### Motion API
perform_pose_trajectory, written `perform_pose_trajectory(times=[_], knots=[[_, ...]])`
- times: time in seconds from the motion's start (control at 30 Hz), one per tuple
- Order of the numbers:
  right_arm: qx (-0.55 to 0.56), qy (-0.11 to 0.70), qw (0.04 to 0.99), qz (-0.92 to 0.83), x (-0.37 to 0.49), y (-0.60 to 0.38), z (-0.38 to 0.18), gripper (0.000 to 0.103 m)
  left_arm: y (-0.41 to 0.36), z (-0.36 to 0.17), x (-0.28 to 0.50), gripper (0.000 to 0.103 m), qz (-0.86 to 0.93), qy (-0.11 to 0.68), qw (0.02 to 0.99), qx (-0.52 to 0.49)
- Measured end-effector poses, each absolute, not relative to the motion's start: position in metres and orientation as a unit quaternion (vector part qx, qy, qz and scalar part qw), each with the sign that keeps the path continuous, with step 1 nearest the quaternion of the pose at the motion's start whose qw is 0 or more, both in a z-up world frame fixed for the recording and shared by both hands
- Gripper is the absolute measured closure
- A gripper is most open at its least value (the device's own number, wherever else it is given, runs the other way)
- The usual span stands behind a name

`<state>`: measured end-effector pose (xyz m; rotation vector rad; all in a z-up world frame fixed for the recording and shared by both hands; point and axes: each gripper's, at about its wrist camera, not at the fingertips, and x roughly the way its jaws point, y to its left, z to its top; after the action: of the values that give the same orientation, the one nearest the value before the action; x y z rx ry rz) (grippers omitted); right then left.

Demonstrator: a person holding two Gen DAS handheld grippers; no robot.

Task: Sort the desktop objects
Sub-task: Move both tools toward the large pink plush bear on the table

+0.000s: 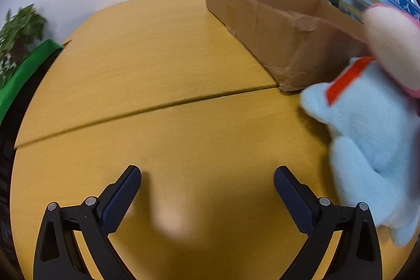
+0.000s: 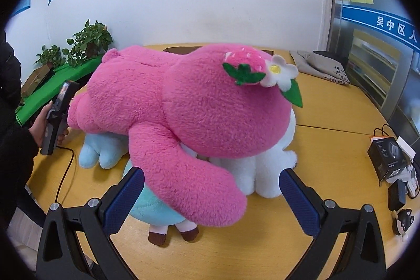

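Note:
In the right wrist view a big pink plush point(image 2: 183, 106) with a strawberry and a flower on its head lies on top of a white plush point(image 2: 265, 169), a light blue plush point(image 2: 99, 151) and a teal plush point(image 2: 155, 209) with brown feet. My right gripper point(image 2: 211, 175) is open, and the pink plush's limb reaches between its fingers without being pinched. My left gripper point(image 1: 207, 183) is open and empty over the bare yellow table point(image 1: 157, 70). The light blue plush point(image 1: 372, 127) with a red collar sits to its right, in front of an open cardboard box point(image 1: 275, 25).
A hand holds the left gripper's handle point(image 2: 56, 120) at the left, with a cable trailing on the table. Potted plants point(image 2: 89, 41) stand on a green cloth point(image 2: 52, 91). A grey bag point(image 2: 320, 64) lies at the back right. Black boxes point(image 2: 386, 156) and a small figurine point(image 2: 403, 222) sit at the right edge.

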<state>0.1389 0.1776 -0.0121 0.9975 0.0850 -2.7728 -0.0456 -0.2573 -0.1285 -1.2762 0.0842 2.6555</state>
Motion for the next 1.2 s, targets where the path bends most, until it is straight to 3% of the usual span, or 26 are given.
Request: perform_pose_trajectory(times=[0.2,0.43,0.83,1.2], knots=[[0.333,0.038,0.073,-0.939,0.137,0.182,-0.010,0.000,-0.244,-0.043,0.073,0.000,0.937,-0.068,0.079,-0.334],[0.310,0.048,0.071,-0.947,0.149,0.186,0.000,0.000,-0.135,0.002,0.155,0.000,0.946,-0.025,0.079,-0.312],[0.306,0.030,0.062,-0.949,0.154,0.197,0.005,0.001,-0.039,0.009,0.143,0.000,0.934,-0.042,0.147,-0.321],[0.310,0.032,0.063,-0.948,0.133,0.197,0.002,0.001,-0.040,0.003,0.128,0.000,0.939,-0.045,0.131,-0.314]])
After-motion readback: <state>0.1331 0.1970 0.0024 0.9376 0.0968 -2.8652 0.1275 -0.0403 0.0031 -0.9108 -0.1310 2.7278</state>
